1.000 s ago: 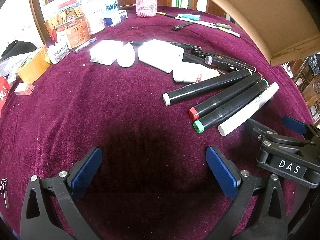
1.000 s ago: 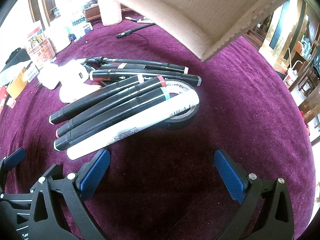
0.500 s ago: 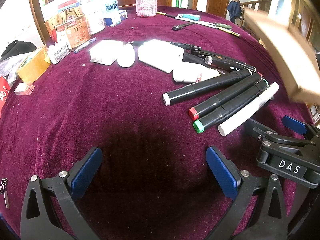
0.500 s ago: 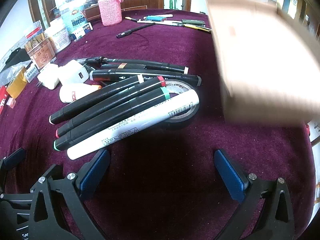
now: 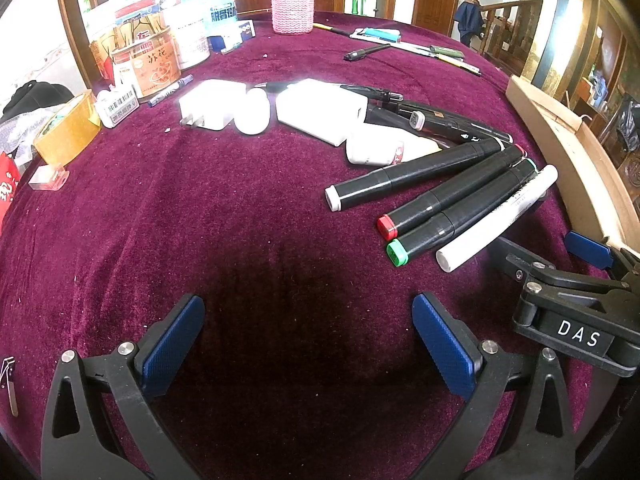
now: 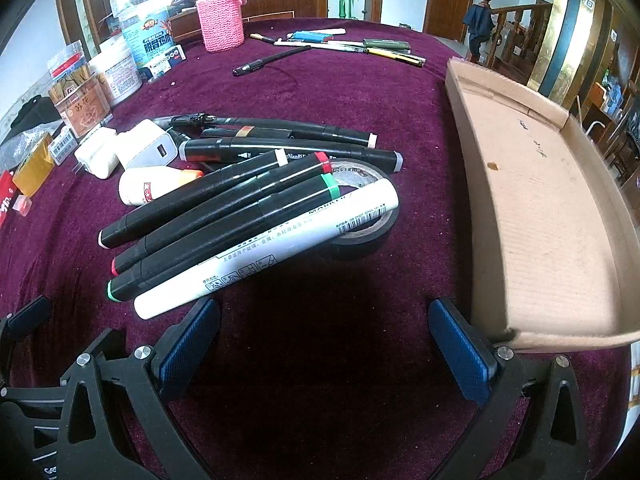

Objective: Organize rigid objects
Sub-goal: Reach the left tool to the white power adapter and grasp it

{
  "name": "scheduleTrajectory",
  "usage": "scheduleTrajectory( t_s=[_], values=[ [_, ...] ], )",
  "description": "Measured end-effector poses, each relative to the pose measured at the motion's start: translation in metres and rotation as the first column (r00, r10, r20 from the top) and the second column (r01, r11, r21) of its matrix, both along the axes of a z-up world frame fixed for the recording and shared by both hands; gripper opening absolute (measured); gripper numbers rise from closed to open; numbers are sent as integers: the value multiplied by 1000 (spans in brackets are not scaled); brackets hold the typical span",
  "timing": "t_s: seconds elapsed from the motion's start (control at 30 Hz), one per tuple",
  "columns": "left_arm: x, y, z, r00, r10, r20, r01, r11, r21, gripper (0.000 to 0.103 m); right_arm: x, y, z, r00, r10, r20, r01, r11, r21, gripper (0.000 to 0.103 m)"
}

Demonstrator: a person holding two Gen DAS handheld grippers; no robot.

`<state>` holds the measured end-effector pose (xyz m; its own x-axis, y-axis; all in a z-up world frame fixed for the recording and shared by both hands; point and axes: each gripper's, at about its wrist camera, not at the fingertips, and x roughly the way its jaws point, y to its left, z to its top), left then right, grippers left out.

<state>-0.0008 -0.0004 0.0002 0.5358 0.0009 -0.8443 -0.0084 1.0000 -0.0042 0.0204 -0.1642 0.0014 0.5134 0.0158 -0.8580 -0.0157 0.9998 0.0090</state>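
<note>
A fan of markers lies in the middle of the worktop [image 6: 360,92], which has a dark red velvet cloth. The white marker [image 6: 272,248] is the nearest one; its far end rests on a roll of black tape [image 6: 360,236]. Beside it, side by side, lie the green-capped marker [image 6: 224,240], the red-capped marker [image 6: 224,216] and a black marker with white ends [image 6: 192,200]. More black markers lie behind them, and white chargers [image 5: 320,112] and a small white bottle [image 6: 148,186] are at the left. A shallow cardboard tray [image 6: 540,216] stands on the cloth at the right of the markers, apart from them.

The right gripper [image 6: 324,344] is wide open and holds nothing; its left finger is just beside the white marker's near end. The left gripper [image 5: 308,344] is also wide open and empty, over bare cloth.
</note>
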Motion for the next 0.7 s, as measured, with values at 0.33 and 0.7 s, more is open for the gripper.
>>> scheduleTrajectory(
  t_s=[0.33,0.7],
  values=[
    [0,0,0,1000,0,0,0,1000,0,103,0,-1,1,1000,0,0,0,1000,0,101],
    [0,-1,0,1000,6,0,-6,1000,3,103,0,-3,2,1000,27,1,-27,1000,9,101]
  ],
)
